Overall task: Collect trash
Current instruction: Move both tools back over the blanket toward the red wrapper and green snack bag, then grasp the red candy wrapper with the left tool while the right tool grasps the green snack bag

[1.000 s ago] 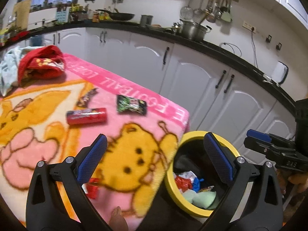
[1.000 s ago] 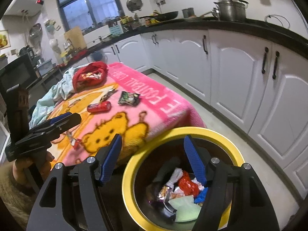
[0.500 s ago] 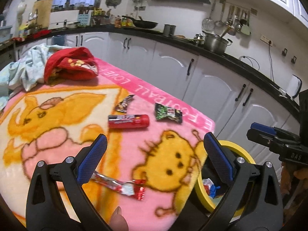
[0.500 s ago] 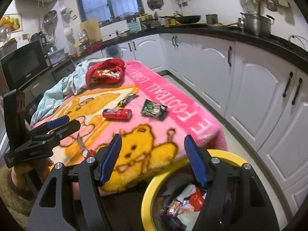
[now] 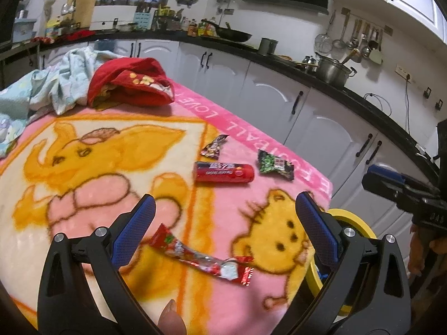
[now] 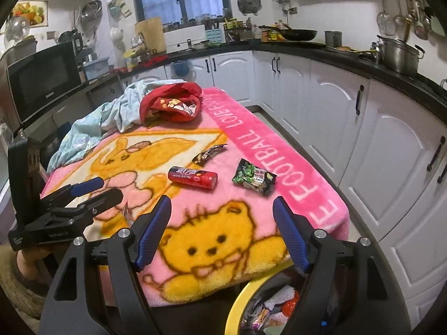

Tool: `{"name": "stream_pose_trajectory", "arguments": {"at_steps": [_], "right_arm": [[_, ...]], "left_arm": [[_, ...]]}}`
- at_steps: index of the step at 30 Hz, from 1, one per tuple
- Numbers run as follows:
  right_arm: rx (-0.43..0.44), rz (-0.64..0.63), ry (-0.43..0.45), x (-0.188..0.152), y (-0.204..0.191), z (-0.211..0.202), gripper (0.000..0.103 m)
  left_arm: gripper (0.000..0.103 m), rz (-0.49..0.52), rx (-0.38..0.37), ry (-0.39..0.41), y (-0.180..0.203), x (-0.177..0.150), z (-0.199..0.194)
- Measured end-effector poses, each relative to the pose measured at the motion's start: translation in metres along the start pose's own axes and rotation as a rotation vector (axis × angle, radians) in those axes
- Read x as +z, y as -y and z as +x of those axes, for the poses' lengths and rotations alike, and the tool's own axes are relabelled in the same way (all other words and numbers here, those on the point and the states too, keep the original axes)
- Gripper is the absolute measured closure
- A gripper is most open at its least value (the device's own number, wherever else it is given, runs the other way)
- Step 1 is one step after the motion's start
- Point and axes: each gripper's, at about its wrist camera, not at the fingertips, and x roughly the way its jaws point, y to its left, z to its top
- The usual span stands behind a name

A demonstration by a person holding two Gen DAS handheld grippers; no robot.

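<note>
Trash lies scattered on a pink cartoon blanket [image 5: 117,150] ahead of both grippers. Left gripper [image 5: 223,223] tilts downward with its jaws spread wide and empty; the long red wrapper [image 5: 201,256] lies between and just below its fingertips, not touched. Farther ahead of it lie the red tube [image 5: 223,172], a dark wrapper [image 5: 214,146] beyond that, and a green packet [image 5: 275,164] to the tube's right. The yellow-rimmed bin [image 5: 349,220] sits below the left gripper's right finger, off the blanket's edge.

Right gripper [image 6: 222,224] also points down at a slant, released and holding nothing; its jaws have just been opening. The red tube [image 6: 192,177] and green packet [image 6: 254,177] lie ahead of its fingertips, apart from them. The bin [image 6: 237,301], with crumpled wrappers inside, sits beneath its right finger. The left gripper [image 6: 95,192] shows at its left side, with a hand [image 6: 25,262] gripping the handle.
</note>
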Motion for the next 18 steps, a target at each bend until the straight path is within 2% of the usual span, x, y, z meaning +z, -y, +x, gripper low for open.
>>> {"name": "stream_pose_trajectory", "arguments": {"at_steps": [5, 11, 18], "right_arm": [[-0.017, -0.011, -0.030, 0.010, 0.004, 0.025, 0.030], [-0.062, -0.015, -0.077, 0.020, 0.018, 0.067, 0.030], [-0.113, -0.014, -0.133, 0.028, 0.036, 0.115, 0.030]], "left_arm": [[0.011, -0.028, 0.008, -0.041, -0.011, -0.006, 0.008], [0.011, -0.103, 0.008, -0.132, -0.031, -0.019, 0.025], [0.013, -0.131, 0.006, -0.181, -0.038, -0.031, 0.040]]}}
